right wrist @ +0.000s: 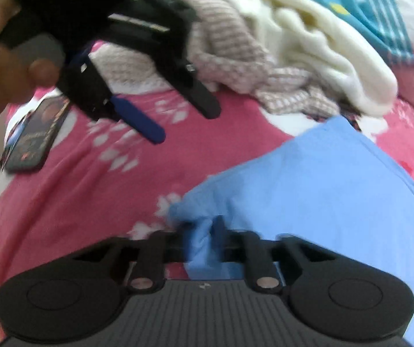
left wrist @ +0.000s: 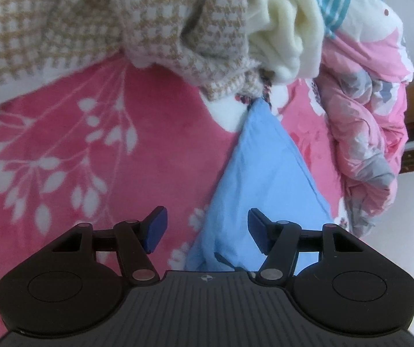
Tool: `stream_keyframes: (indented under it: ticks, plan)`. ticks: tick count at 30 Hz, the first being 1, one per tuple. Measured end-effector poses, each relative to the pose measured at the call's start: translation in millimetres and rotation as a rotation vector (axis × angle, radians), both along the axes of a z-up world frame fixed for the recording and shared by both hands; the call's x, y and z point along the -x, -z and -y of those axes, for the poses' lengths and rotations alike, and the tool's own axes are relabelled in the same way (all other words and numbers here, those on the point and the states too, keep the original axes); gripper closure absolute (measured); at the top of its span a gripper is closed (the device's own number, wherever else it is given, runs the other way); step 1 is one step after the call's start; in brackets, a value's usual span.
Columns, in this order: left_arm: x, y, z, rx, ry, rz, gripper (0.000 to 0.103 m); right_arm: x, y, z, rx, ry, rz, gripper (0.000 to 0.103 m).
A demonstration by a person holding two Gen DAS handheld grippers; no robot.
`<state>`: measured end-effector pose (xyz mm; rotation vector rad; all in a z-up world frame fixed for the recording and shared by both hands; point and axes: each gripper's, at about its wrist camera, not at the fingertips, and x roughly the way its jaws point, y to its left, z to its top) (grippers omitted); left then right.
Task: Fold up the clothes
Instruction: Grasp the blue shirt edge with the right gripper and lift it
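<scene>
Pinching a bunched fold of the blue garment (right wrist: pixel 308 190) lying mid-bedspread (right wrist: pixel 76 196), the right gripper (right wrist: pixel 207 231) is risking slippage while the left gripper (left wrist: pixel 205 231) is hovering open-jawed, gripping nothing.

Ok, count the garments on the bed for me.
3 that show: a blue shirt in front, a checked knit piled behind it, and a cream fleece beside the knit. More may be buried in the pile.
</scene>
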<state>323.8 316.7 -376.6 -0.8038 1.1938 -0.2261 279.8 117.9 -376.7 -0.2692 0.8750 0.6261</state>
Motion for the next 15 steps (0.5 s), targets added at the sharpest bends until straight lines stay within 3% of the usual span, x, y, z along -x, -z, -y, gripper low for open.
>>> stream_keyframes:
  ticks: [9, 15]
  plan:
    - [-44.4, 22.0, 26.1, 0.112, 0.130, -0.049, 0.036, -4.2, -32.9, 11.3, -0.090, 0.154, 0.006, 0.099]
    - [-88.5, 44.0, 51.2, 0.160, 0.154, -0.083, 0.036, -3.5, -52.6, 22.3, -0.095, 0.190, 0.039, 0.099]
